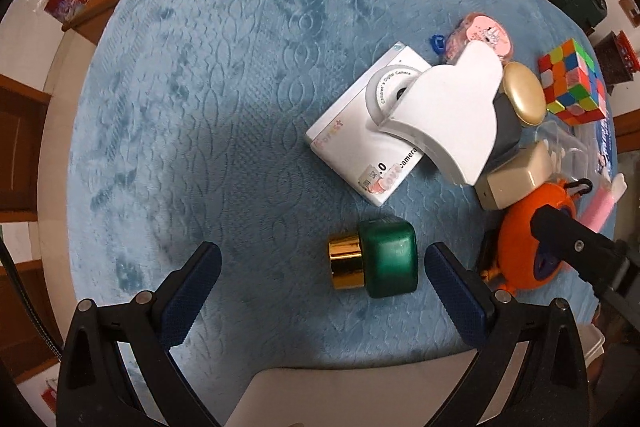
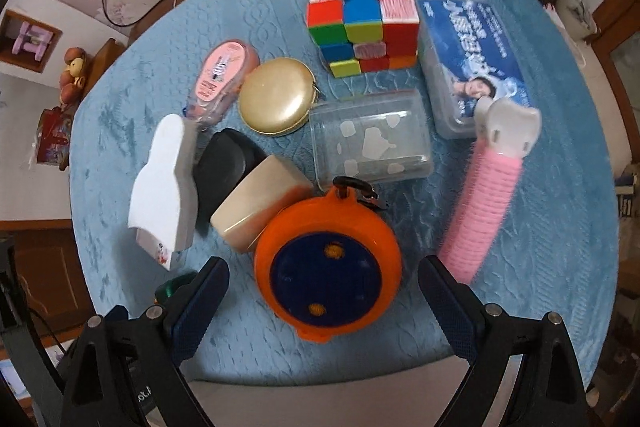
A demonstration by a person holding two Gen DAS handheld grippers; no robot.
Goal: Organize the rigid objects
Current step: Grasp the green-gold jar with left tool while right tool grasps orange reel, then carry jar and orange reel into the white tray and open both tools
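Note:
A green bottle with a gold cap lies on its side on the blue cloth, between the open fingers of my left gripper, nearer the right finger. A white toy camera box lies beyond it, with a white block on top. My right gripper is open around an orange round toy with a dark blue face, which also shows in the left wrist view. Nothing is held.
Clustered on the cloth: a colour cube, a gold round case, a clear plastic box, a blue-labelled box, a pink roller, a beige box, a black case, a pink tape dispenser.

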